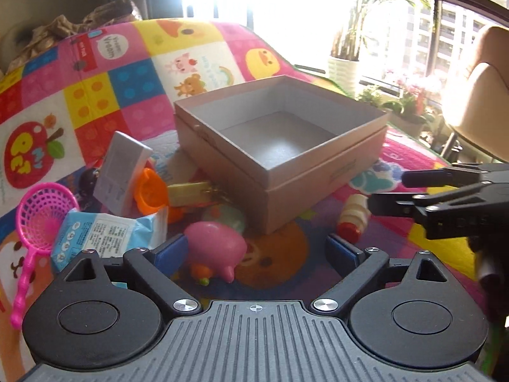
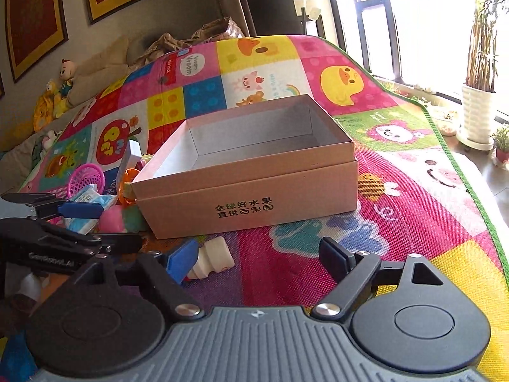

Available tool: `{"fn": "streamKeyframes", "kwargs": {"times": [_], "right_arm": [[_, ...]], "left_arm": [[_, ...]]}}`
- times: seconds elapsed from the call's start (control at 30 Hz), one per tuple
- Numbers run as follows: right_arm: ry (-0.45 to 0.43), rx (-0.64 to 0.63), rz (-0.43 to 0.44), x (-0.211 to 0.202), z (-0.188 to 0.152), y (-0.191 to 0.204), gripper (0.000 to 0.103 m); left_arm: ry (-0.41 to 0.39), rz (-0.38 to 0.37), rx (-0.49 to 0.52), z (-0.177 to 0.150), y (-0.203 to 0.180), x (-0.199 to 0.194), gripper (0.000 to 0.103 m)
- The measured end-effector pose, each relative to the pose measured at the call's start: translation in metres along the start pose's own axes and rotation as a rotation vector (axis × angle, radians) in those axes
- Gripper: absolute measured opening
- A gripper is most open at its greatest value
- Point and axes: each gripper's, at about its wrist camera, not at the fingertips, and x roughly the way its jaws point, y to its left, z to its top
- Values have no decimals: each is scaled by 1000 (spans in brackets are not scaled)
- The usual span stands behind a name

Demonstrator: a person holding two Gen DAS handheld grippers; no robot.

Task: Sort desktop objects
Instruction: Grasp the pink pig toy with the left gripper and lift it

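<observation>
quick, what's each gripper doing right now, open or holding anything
Left gripper: open, holding nothing, the pink pig toy just ahead of its fingers.
Right gripper: open, holding nothing, the small white bottle by its left finger.

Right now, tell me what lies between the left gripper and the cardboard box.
In the left wrist view, the pink pig toy lies between the left gripper and the cardboard box, beside its left finger.

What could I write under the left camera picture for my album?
Open hand-held gripper hovers by a pink pig toy, facing an empty cardboard box on a colorful play mat.
</observation>
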Motion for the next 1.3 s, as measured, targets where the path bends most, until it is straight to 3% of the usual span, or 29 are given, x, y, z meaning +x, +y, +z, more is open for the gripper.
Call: {"fn": "streamKeyframes", "kwargs": {"times": [0.13,0.27,0.4,0.43,0.47,0.5,0.53,0.67,0.77,0.87,1.03,1.1,1.2,1.3], "right_arm": [[-6,-8,-5,0,0,2,84],[-18,-9,-5,-2,-1,2,84],[-30,-8,3,-5,-2,2,84],[-31,-10,6,-5,-2,2,84],[-29,-17,10,-6,-2,2,84],[-30,-27,15,-7,-1,3,83],[-32,-40,29,-9,-1,5,83],[1,-212,117,-16,-2,26,64],[34,-319,114,-11,-1,42,62],[75,-348,99,0,3,51,63],[129,-340,88,17,6,54,58],[164,-338,89,21,6,54,43],[172,-351,83,15,5,57,43],[163,-394,86,0,5,59,43]], "left_arm": [[-30,61,47,-5,-19,-9,96],[23,179,-49,4,1,14,92],[48,190,-122,8,12,27,77],[52,198,-117,9,11,28,63],[61,214,-108,8,9,28,55],[65,215,-106,6,8,26,54],[62,212,-111,4,8,22,54],[52,199,-102,-19,-3,-9,54],[57,186,-109,-39,-12,-35,54],[62,163,-132,-54,-16,-55,56],[62,175,-176,-64,-15,-61,76],[57,175,-208,-63,-12,-58,77],[34,161,-203,-55,-15,-54,77],[39,171,-163,-50,-23,-48,66]]}}
